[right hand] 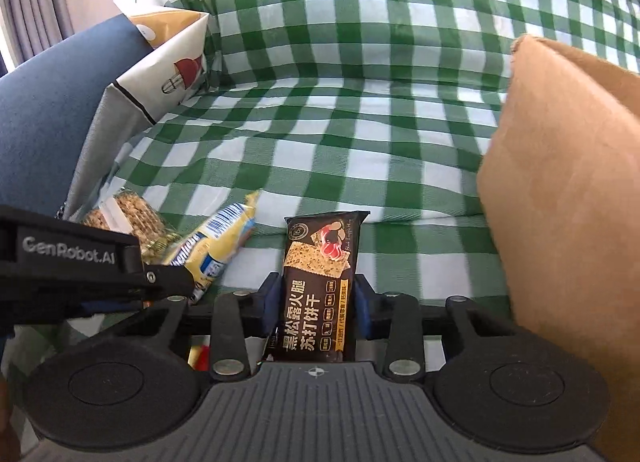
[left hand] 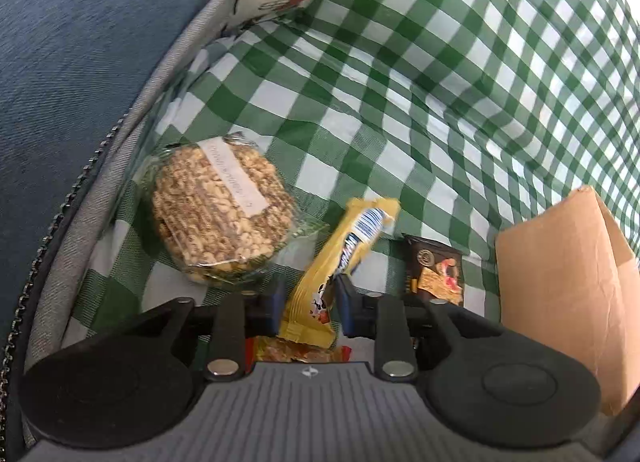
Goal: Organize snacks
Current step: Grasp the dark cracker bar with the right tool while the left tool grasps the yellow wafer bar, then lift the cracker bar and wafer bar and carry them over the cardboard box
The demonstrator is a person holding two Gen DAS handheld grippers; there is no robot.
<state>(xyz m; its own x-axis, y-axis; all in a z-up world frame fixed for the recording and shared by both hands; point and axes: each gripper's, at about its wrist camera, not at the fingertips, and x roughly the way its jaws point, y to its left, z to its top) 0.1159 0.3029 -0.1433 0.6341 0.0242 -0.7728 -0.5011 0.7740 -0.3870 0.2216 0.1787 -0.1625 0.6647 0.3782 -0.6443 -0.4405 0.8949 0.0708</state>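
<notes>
My left gripper [left hand: 310,298] is shut on a yellow snack bar [left hand: 344,254] that points up and away over the green checked cloth [left hand: 400,101]. My right gripper [right hand: 316,298] is shut on a dark brown cracker packet [right hand: 320,282] with Chinese print, held upright. The packet also shows in the left wrist view [left hand: 436,270], to the right of the yellow bar. The yellow bar and the left gripper body [right hand: 80,274] show at the left of the right wrist view. A clear pack of peanut brittle [left hand: 220,217] lies on the cloth, left of the yellow bar.
A brown paper bag [right hand: 560,201] stands at the right, close to the right gripper. A white printed bag [right hand: 168,73] stands at the far left by a blue cushion [left hand: 80,61]. More wrappers [left hand: 300,352] lie under the left gripper.
</notes>
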